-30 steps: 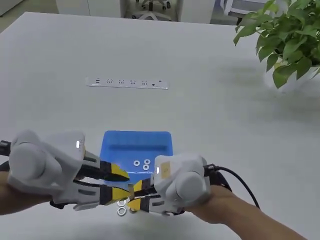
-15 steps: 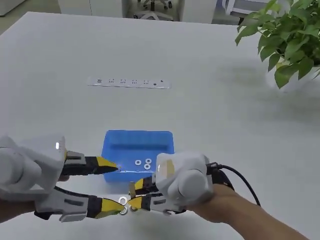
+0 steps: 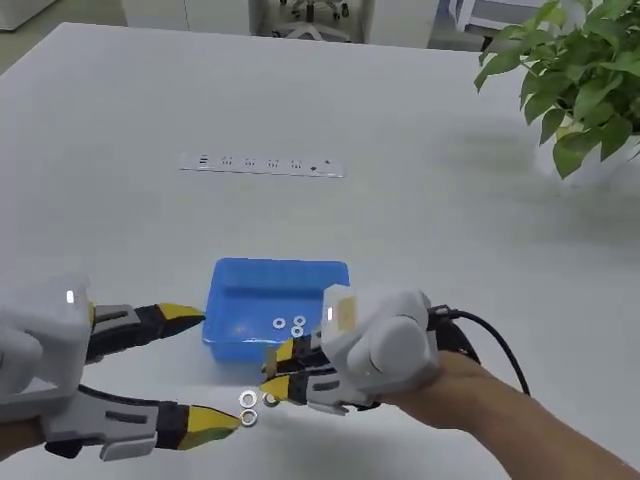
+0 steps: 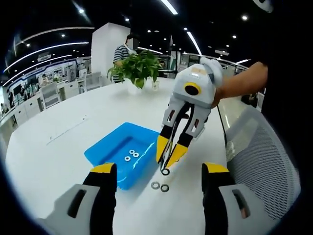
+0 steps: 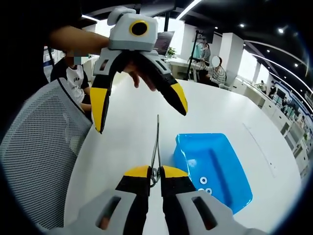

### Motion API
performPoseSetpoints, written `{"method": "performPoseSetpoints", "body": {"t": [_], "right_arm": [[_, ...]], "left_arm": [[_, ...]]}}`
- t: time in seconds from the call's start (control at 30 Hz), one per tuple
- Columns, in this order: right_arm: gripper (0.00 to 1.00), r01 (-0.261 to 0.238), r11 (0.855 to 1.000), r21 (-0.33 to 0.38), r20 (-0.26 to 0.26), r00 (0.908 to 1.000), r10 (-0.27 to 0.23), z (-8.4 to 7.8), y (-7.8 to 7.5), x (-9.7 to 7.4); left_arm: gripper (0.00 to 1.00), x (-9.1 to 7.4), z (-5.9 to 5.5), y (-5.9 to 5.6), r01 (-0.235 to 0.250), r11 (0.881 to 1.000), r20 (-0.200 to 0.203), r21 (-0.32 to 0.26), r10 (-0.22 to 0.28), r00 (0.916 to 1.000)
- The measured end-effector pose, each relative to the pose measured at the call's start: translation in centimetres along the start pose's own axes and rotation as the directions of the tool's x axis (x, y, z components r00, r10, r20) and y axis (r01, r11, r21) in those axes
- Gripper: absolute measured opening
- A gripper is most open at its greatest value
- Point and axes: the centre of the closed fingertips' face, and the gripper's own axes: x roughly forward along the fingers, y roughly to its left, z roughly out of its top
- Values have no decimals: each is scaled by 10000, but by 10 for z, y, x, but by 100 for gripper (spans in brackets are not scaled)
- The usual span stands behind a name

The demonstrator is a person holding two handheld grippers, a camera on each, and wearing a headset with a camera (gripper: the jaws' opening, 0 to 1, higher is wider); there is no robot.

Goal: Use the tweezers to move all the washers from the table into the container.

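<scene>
My right gripper [image 3: 277, 375] is shut on the metal tweezers [image 5: 156, 142], whose prongs point away from it over the table. In the left gripper view the tweezers [image 4: 167, 155] point down with a washer [image 4: 165, 172] at their tip; whether it is clear of the table I cannot tell. Two more washers [image 4: 160, 186] lie beside it on the table [image 3: 420, 200], in front of the blue container [image 3: 280, 290]. A few washers [image 3: 290, 323] lie inside the container. My left gripper [image 3: 215, 367] stands wide open at the lower left, holding nothing.
A white power strip [image 3: 262, 164] lies beyond the container. A potted plant [image 3: 580, 90] stands at the far right. A mesh office chair [image 4: 264, 156] is at the table's near edge. People sit at desks in the background.
My left gripper has opened wide and drawn back to the left, away from the right gripper's jaws. The right gripper has kept its hold on the tweezers.
</scene>
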Motion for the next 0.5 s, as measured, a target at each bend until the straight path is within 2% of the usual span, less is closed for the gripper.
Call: {"method": "performPoseSetpoints", "body": {"t": [0.1, 0.27, 0.5], "right_arm": [[9, -38, 9999, -93, 57, 10000, 39, 3, -2, -3], [9, -98, 9999, -97, 138, 9999, 99, 9, -7, -6], [9, -7, 9999, -173, 280, 9996, 12, 21, -19, -13]], "left_arm": [[82, -2, -2, 0, -210, 9994, 129, -271, 213, 9997], [92, -5, -3, 1, -576, 9975, 384, -398, 592, 9975], [99, -8, -1, 4, -859, 9945, 616, -607, 896, 9941]]}}
